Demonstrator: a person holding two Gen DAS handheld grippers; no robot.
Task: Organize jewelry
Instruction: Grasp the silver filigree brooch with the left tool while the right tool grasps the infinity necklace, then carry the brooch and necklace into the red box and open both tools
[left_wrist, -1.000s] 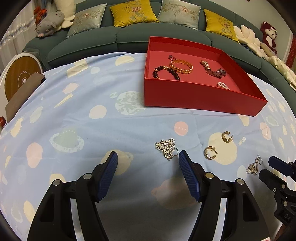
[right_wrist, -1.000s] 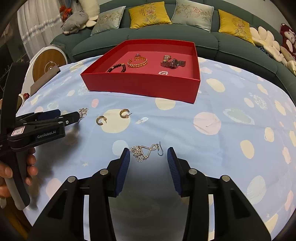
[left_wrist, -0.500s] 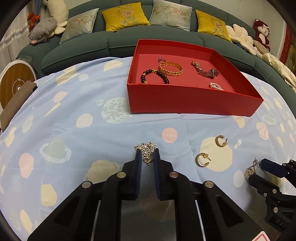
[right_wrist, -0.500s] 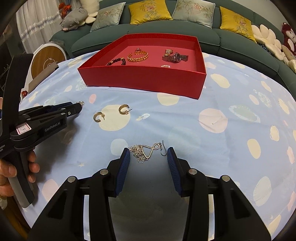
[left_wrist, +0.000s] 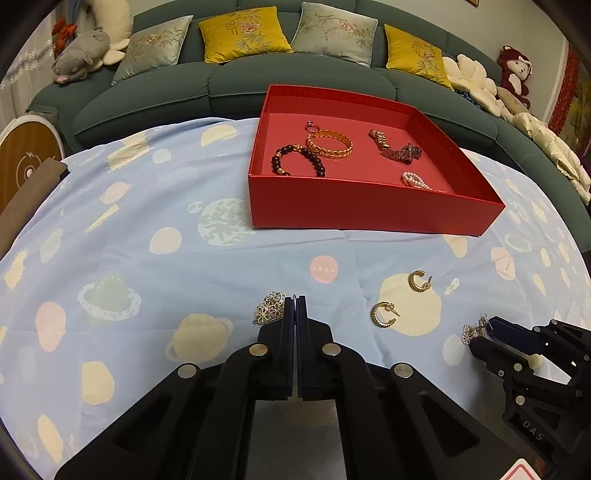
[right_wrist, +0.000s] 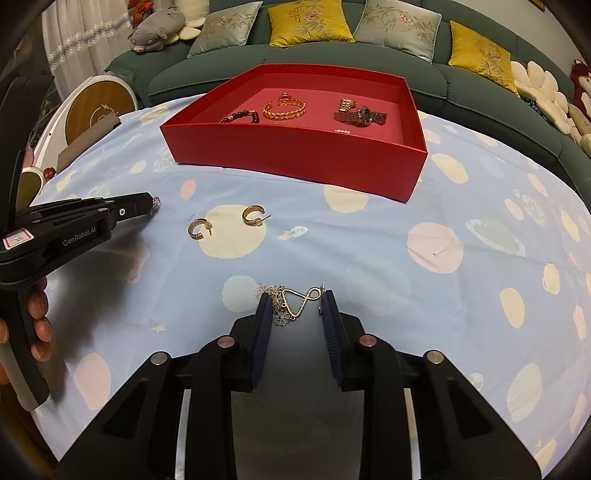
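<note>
My left gripper (left_wrist: 295, 300) is shut on a silver flower earring (left_wrist: 271, 313), which sticks out to the left of the tips; it also shows in the right wrist view (right_wrist: 156, 202). My right gripper (right_wrist: 295, 301) is open, with the matching silver drop earring (right_wrist: 291, 303) lying between its fingers on the cloth; in the left wrist view this earring (left_wrist: 474, 329) sits at the tips. Two gold hoop earrings (left_wrist: 384, 314) (left_wrist: 419, 281) lie on the cloth. The red tray (left_wrist: 369, 210) holds a bead bracelet (left_wrist: 297, 160), a gold bangle (left_wrist: 330, 144), a watch (left_wrist: 397, 149) and a pearl ring (left_wrist: 415, 181).
A blue patterned cloth (left_wrist: 147, 240) covers the table. A green sofa (left_wrist: 229, 85) with cushions curves behind it. A round wooden disc (left_wrist: 26, 158) stands at the left edge. The person's hand (right_wrist: 37, 325) holds the left gripper's handle.
My left gripper closed on the silver flower earring and moved forward. My right gripper moved forward so the drop earring lies between its fingers.
</note>
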